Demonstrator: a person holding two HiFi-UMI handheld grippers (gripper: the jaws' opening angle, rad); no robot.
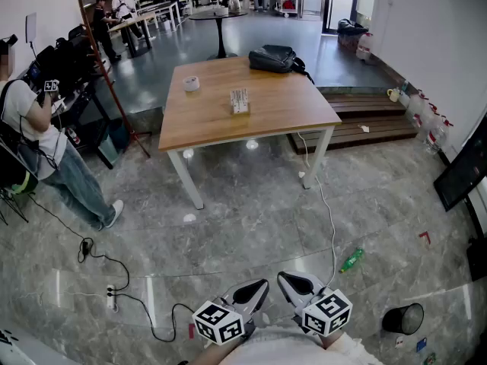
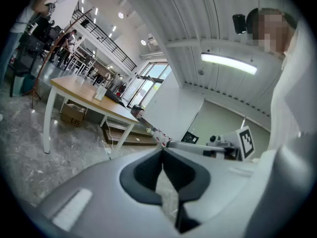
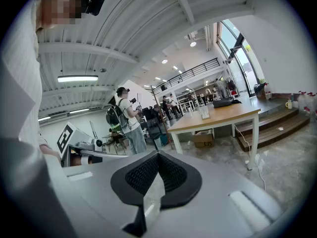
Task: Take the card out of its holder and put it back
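Card holder (image 1: 240,101) on table (image 1: 274,124); box (image 3: 203,139) print unreadable

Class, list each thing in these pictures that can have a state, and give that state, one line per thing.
left gripper: shut, nothing between its jaws.
right gripper: shut, nothing between its jaws.
card holder: standing on the table, far from both grippers; contents too small to tell.
tape roll: lying flat on the table.
black bag: resting at the table's far edge.
green bottle: lying on the floor.
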